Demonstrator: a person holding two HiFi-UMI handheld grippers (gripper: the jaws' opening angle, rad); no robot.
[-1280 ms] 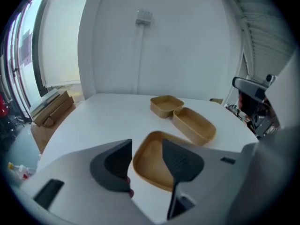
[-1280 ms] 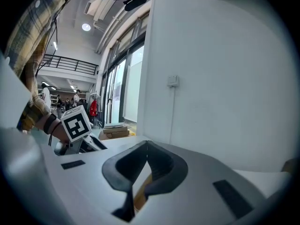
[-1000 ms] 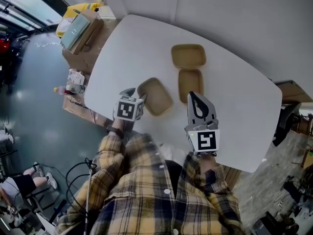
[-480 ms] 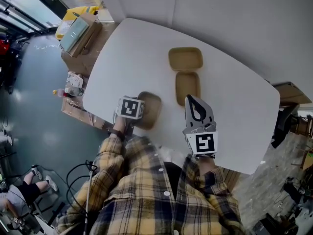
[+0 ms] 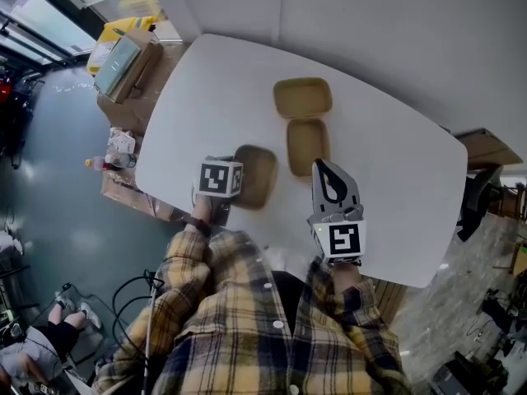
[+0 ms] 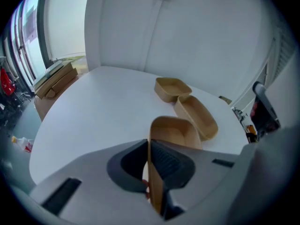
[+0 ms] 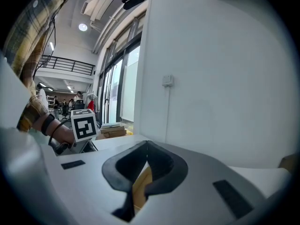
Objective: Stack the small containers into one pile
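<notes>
Left gripper view: the nearest container (image 6: pixel 176 131) sits on the tabletop (image 6: pixel 93 107); my left gripper (image 6: pixel 149 149) is closing its jaws on the container's wall; the second container (image 6: pixel 199 118) and third container (image 6: pixel 171 89) lie beyond; my right gripper (image 5: pixel 326 168) has jaws together.

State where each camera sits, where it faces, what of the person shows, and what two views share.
Head view: on the head, facing steeply down at the table; plaid sleeves, left gripper, right gripper show.
Left gripper view: on that gripper, facing across the table along closing jaws pinching the near container by its wall.
Right gripper view: on that gripper, facing the white room wall past shut jaws; the left hand shows.
Shared: head and left gripper views show the near container and two farther containers.
</notes>
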